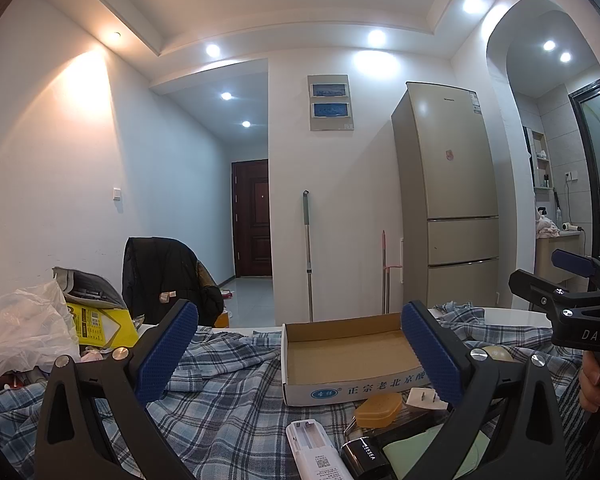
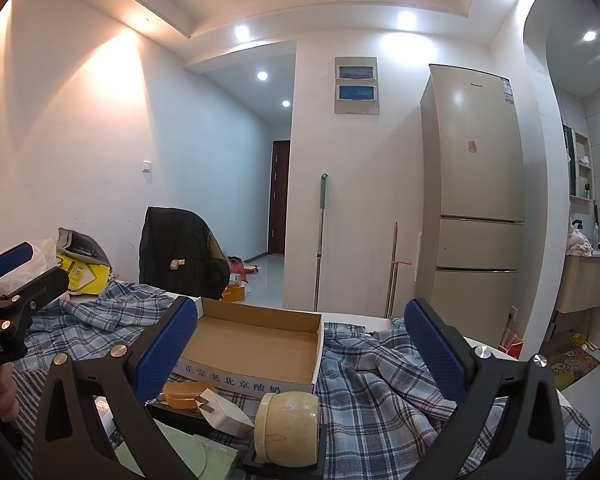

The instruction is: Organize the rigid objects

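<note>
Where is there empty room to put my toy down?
Inside the cardboard box is bare. So is the checked cloth right of the box and wooden jar. In front of the box it's crowded: orange case, white plug.

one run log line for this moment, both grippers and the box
left gripper: open, holding nothing | right gripper: open, holding nothing | cardboard box: empty, on plaid cloth | small items not yet boxed

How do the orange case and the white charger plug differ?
The orange case is rounded, translucent amber and lies flat; the white charger plug is boxy, opaque and lies tipped on its side, its metal prongs pointing toward the case. Both sit close together on dark items in front of the cardboard box.
</note>
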{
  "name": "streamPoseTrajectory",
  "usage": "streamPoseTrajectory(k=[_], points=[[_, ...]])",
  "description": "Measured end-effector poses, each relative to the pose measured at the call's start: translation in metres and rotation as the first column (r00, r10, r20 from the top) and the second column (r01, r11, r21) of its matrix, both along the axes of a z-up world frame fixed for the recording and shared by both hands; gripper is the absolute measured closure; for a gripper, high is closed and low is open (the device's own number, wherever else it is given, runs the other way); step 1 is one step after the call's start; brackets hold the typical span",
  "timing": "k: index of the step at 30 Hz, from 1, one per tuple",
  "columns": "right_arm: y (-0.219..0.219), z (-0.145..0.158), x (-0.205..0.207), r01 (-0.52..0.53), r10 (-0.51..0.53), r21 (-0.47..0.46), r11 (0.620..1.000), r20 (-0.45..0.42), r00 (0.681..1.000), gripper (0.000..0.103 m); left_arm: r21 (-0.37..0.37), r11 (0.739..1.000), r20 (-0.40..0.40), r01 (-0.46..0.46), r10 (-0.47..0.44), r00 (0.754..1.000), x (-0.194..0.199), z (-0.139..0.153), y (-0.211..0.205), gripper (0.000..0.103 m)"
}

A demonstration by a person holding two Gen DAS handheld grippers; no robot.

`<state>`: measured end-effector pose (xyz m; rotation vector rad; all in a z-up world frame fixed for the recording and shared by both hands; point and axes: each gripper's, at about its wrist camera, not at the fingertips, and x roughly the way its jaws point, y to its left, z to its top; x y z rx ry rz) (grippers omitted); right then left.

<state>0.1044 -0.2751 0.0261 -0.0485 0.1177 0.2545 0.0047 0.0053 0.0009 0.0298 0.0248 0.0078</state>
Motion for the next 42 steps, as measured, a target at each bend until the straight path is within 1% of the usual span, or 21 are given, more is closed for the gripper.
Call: streamPoseTrajectory(k=[38,42], points=[[-0.002,0.0005,0.0014,0.002,-0.002,-0.003,1.0,-0.006,1.0,0.0,-0.002,1.0,-0.001,0.001,-0.001,1.0,0.0,-0.0004,0.0001,0.0],[-0.004,0.0004,0.0009,0.024,-0.024,0.005,1.0,0.003,1.0,0.0,0.001,1.0,-0.005,0.017,-0.017,1.0,0.0004,-0.0028,-0.0028,0.0]])
